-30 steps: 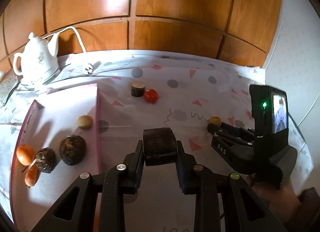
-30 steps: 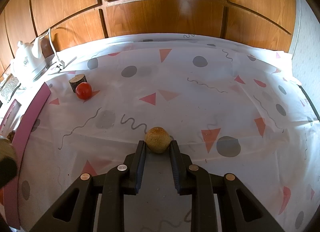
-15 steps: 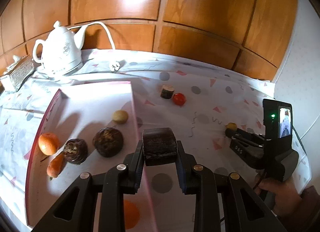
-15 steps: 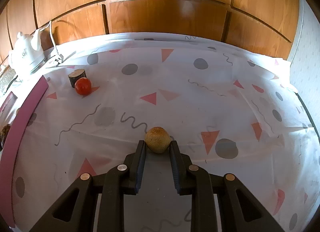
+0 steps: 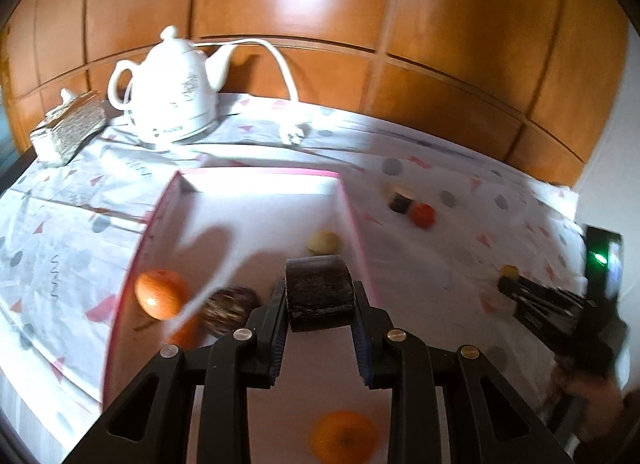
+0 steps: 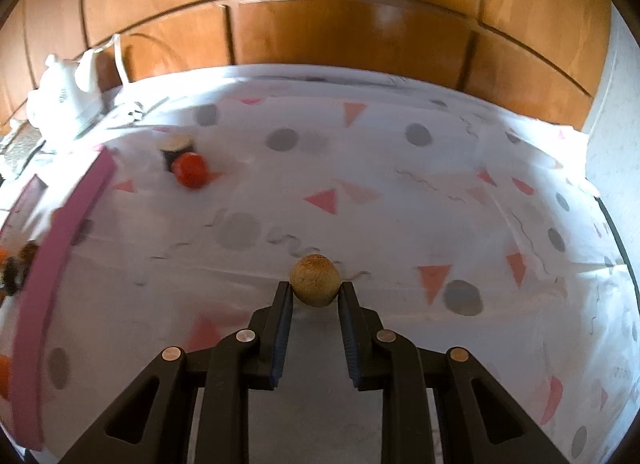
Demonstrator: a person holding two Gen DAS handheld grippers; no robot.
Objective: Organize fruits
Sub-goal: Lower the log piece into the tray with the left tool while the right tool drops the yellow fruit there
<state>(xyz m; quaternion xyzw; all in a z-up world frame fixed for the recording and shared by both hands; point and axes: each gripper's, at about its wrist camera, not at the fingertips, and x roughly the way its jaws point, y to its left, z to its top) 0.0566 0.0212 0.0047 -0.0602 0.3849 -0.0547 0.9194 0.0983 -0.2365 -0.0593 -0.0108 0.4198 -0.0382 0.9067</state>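
My left gripper (image 5: 320, 296) has its jaws pressed against both sides of a dark brown cylindrical block (image 5: 320, 292), gripped well off the surface, and I see it over the right-hand part of the pink-rimmed white tray (image 5: 256, 173); inside that tray lie an orange (image 5: 160, 292), a dark mottled round fruit (image 5: 228, 306) just right of it, a small pale yellow round fruit (image 5: 323, 242) near the right wall, and another orange (image 5: 344, 438) at the near end, blurred beneath my gripper's arms; out on the patterned tablecloth (image 6: 400, 167) to the right of the tray a small dark cylinder with a pale top (image 6: 178, 147) sits touching a red tomato-like fruit (image 6: 191, 170); my right gripper (image 6: 315, 288) is closed snugly on a tan round fruit (image 6: 315, 280) at its fingertips, low over the cloth and well apart from the tray, though I cannot tell whether the fruit rests on the cloth or is just lifted; a white teapot-shaped kettle (image 5: 176, 91) with its cord stands at the back left beside a silvery box (image 5: 70, 131); wood panelling (image 5: 400, 23) closes the rear.
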